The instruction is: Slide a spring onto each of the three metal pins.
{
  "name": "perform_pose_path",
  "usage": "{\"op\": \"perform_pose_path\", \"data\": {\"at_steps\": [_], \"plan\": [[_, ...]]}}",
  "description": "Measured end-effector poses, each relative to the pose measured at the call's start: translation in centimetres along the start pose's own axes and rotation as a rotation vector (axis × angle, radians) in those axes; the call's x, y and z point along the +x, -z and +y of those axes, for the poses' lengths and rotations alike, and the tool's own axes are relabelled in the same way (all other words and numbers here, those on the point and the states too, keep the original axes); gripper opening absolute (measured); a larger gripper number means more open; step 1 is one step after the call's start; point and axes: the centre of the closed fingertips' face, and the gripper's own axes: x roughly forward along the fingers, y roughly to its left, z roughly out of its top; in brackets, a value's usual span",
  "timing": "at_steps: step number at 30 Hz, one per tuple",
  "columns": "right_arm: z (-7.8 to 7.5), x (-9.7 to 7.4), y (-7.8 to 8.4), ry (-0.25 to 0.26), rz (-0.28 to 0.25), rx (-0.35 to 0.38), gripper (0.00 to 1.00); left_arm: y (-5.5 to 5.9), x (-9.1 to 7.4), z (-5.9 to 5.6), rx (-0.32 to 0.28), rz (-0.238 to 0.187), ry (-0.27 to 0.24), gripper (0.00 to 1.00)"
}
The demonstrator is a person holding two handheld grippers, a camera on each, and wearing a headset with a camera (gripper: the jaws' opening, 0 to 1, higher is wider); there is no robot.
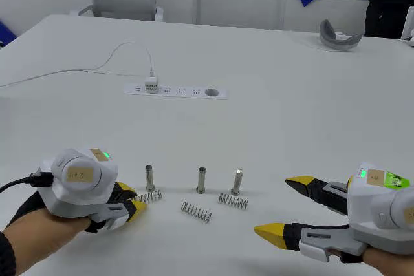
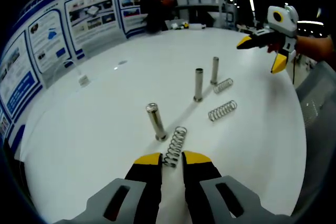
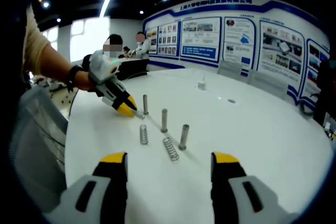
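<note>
On the bench [image 1: 291,147], three pins [image 1: 201,180] stand upright; three springs [image 1: 196,211] lie flat. The left gripper [image 2: 172,158] has its jaws closely flanking the left spring [image 2: 176,141] at its end, grip unclear. The right gripper [image 3: 169,157] has its jaws gaping wide.

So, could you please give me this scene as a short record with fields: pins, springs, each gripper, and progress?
pins: left pin, middle pin, right pin, all upright on the table
springs: left spring, middle spring, right spring, all lying flat near the pins
left gripper: jaws nearly closed at the left spring's end; grip unclear
right gripper: wide open, apart from the parts
progress: no spring on a pin yet
</note>
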Motion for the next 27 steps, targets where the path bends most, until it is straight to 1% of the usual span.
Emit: {"op": "perform_pose_path", "data": {"at_steps": [6,12,17,20,22,24,27], "plan": [[0.0,0.0,0.1,-0.002,0.002,0.002,0.66,0.2,0.0,-0.1,-0.001,0.010,0.000,0.14],[0.2,0.2,-0.1,-0.009,-0.004,0.000,0.66,0.3,0.1,0.0,-0.008,0.007,-0.007,0.12],[0.2,0.2,-0.3,-0.010,-0.007,-0.009,0.66,0.2,0.1,-0.3,0.018,0.007,-0.005,0.11],[0.2,0.1,-0.5,-0.005,-0.009,-0.010,0.66,0.3,0.0,-0.2,0.027,0.009,-0.007,0.11],[0.3,0.0,-0.7,-0.006,-0.012,-0.014,0.65,0.3,-0.2,-0.2,0.033,0.009,-0.012,0.10],[0.5,0.0,-0.9,-0.011,-0.014,-0.018,0.65,0.2,-0.6,-0.3,0.031,0.000,-0.015,0.10],[1.0,0.2,-1.2,-0.022,-0.012,-0.028,0.65,0.1,-1.2,-0.9,0.028,-0.015,-0.008,0.10]]}}
